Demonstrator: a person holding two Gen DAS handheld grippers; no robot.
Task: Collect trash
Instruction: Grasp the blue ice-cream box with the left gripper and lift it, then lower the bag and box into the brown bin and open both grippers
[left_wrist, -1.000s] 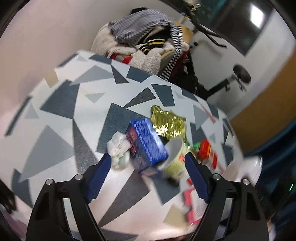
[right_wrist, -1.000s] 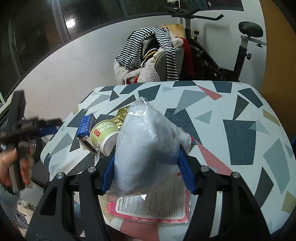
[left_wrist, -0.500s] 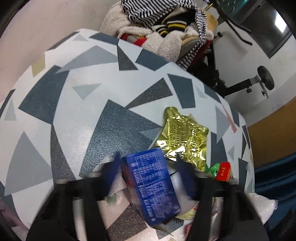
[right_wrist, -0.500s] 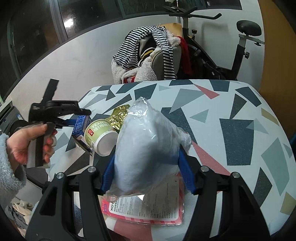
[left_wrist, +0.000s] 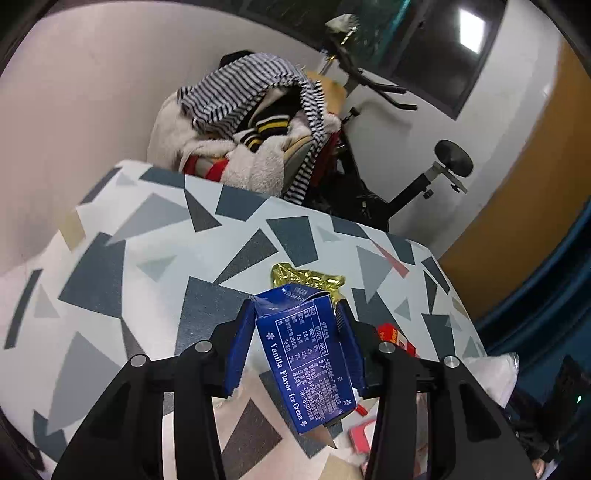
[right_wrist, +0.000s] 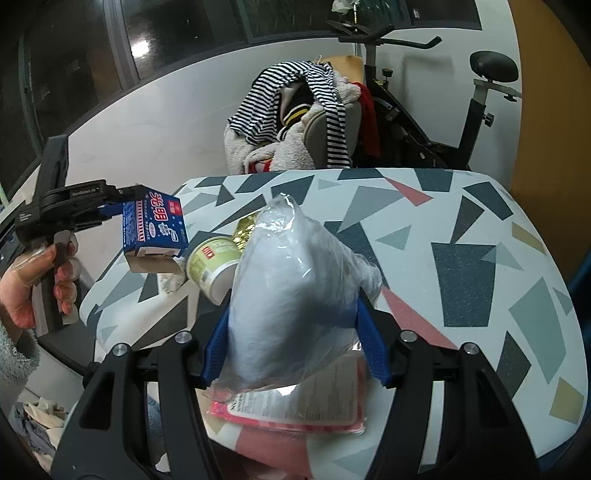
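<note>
So the carton (right_wrist: 153, 225) is up off the table (right_wrist: 461, 236), out past its left edge, sitting between the jaws of the left gripper (right_wrist: 110, 206). Right below and beside it on the table there's a crumpled tissue (right_wrist: 170, 282), then the cup (right_wrist: 214, 264) lying on its side just right of that, with the foil wrapper (right_wrist: 245, 229) tucked behind the cup. The plastic bag (right_wrist: 295, 295) sits between the jaws of the right gripper (right_wrist: 295, 345), in front of the cup, and a flat packet (right_wrist: 295, 410) lies under it at the table's near edge. Behind the table there's a chair piled with clothes (right_wrist: 295, 122), and an exercise bike (right_wrist: 443, 122) to the right of that.
</note>
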